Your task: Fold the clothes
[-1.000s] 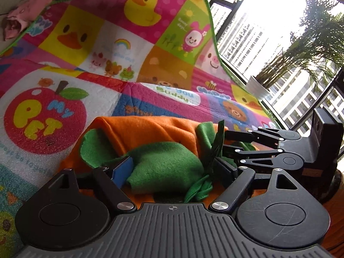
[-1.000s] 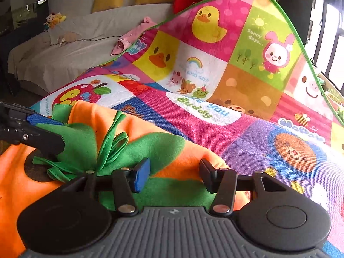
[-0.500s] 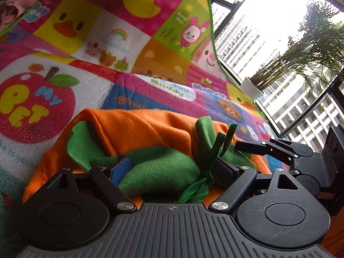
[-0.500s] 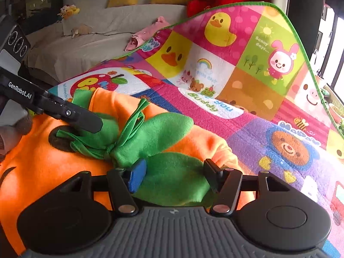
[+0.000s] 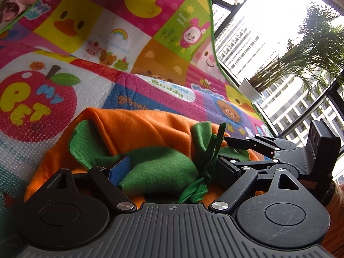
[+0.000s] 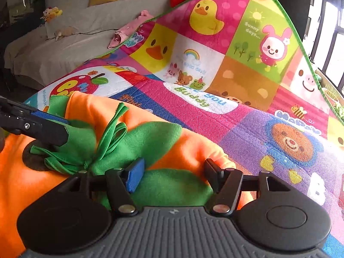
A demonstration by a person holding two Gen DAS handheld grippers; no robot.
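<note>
— Widened over the last second: right claw (image 6: pixel 172 172), jaws now spread across the green flap, pads not pressing. Left claw (image 5: pixel 169 167) likewise spread wide around the green leaf (image 5: pixel 154 172), gripping nothing.

— And the orange garment (image 5: pixel 137 126)?

— Bunched on the play mat (image 5: pixel 167 103) at its near edge, directly under both claws, long axis running left to right between them.

— Nearer hand?

— Hard to tell; right claw sits over the garment's right end, left claw near the green ties (image 6: pixel 111 129). Probably regrasp next.
</note>
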